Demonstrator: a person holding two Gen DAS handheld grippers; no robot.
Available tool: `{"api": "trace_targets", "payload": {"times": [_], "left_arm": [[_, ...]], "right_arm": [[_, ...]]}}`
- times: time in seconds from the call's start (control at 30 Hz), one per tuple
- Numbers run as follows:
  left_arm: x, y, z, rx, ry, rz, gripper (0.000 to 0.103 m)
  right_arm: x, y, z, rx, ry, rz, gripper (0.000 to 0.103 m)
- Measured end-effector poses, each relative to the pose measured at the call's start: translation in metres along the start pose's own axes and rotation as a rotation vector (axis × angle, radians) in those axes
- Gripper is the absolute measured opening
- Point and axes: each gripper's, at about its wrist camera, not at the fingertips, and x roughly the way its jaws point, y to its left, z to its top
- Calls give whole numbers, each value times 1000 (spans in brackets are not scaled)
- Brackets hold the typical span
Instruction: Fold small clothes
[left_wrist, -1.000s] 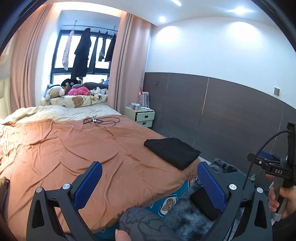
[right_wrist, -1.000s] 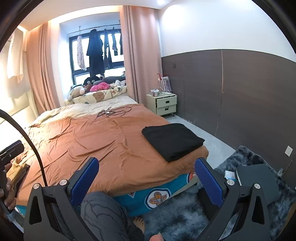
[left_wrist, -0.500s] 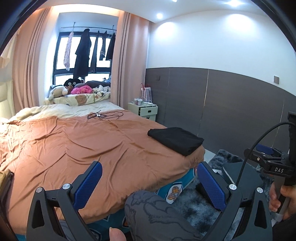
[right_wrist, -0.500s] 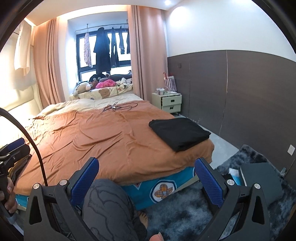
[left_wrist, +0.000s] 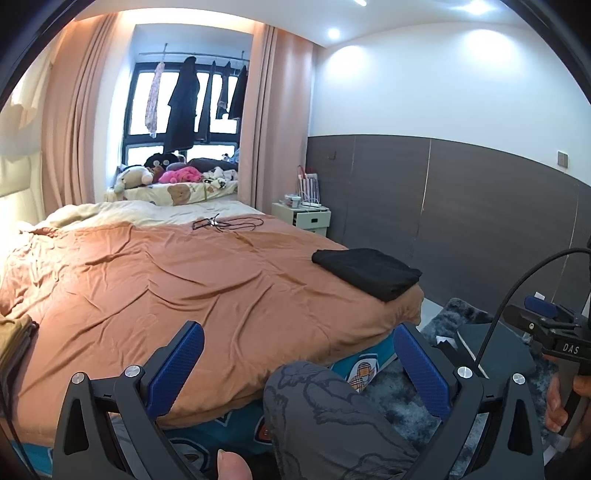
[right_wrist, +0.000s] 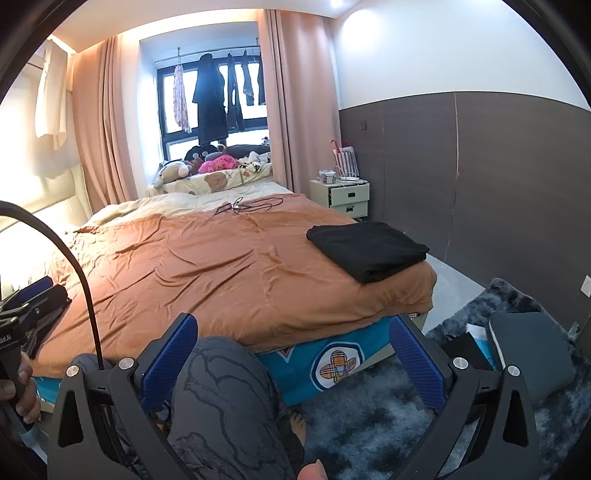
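Both jaws stood wide apart and empty: your left gripper (left_wrist: 295, 365) and right gripper (right_wrist: 291, 354) hung above your knee, short of the bed. Your folded black garment (right_wrist: 367, 249), a soft, matte, squared-off stack, lay on the rumpled orange bedspread (right_wrist: 207, 269) at its right corner, close to the edge. A careless reach could have nudged it off onto the shaggy grey rug (right_wrist: 388, 417), since the slick, creased cover slopes there. Olive folded cloth (left_wrist: 13, 339) sat at the bed's left edge.
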Motion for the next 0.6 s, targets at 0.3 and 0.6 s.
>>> {"api": "trace_targets", "payload": {"times": [0.3,0.6], "left_arm": [[2,-1,-6,7,1,10,103],[5,3,-12,-9,2,19,103]], "right_arm": [[1,2,-3,1,-13,-4,103],[6,8,-8,-3,4,-5,103]]}}
